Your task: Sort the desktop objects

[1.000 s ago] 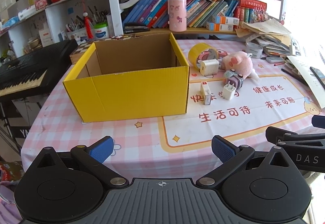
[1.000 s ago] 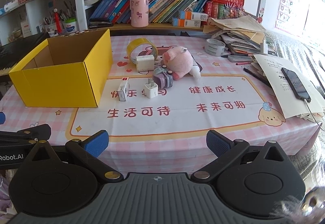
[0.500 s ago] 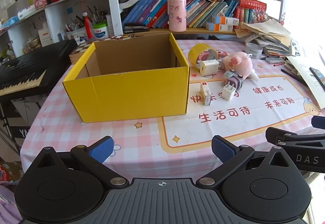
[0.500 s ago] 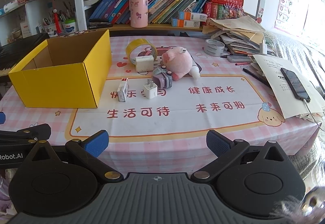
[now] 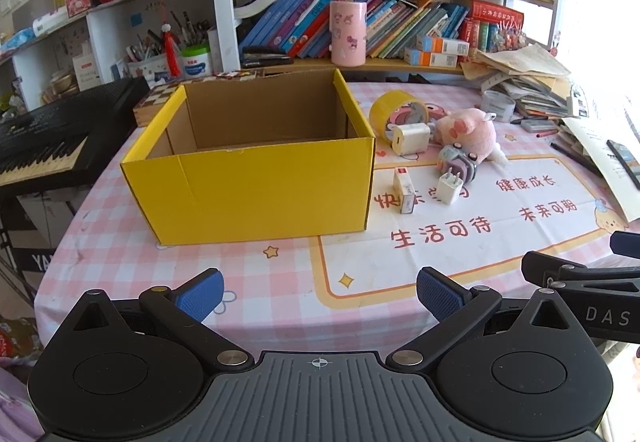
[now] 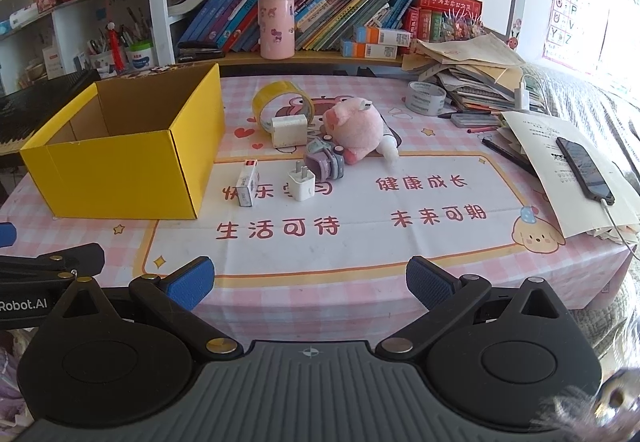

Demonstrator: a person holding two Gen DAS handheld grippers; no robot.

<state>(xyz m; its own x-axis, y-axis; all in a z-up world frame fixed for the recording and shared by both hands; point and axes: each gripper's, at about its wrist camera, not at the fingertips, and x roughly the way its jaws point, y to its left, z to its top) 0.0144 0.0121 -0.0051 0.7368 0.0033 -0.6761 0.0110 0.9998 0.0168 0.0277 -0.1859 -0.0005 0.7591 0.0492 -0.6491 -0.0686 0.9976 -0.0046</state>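
- Your left gripper point(image 5: 319, 292) sits at the bottom of the left wrist view, its 2 blue-padded jaws spread wide apart with nothing between them, above the near edge of the table.
- Your right gripper point(image 6: 310, 282) shows the same at the bottom of the right wrist view: jaws wide apart, holding nothing.
- Each gripper's black linkage pokes into the other's view at the lower edge.
- Under both lies the pink checked tablecloth point(image 6: 400, 89), with a white mat point(image 6: 360, 242) carrying red Chinese characters across the middle of the frame.
- The yellow cardboard box point(image 5: 256, 185) stands open-topped at centre left of the left wrist view; what shows of its inside is bare brown cardboard.
- Just right of the box, on the mat, a small white carton with a red tab point(image 6: 247, 182) lies near a small white plug adapter point(image 6: 302, 183) with 2 prongs up.
- Behind the adapter and touching or nearly touching it is a purple-grey gadget point(image 6: 326, 161), which rests against the pink plush pig point(image 6: 356, 129).
- A larger white charger block point(image 6: 289, 130) stands in front of the yellow tape roll point(image 6: 282, 101), which is upright on its edge.
- At the right of the frame a grey tape roll point(image 6: 426, 97) sits by a stack of papers, and a black phone point(image 6: 584, 165) lies on a sheet.
- A pink cylindrical tin point(image 6: 276, 25) stands on the bookshelf at upper centre.
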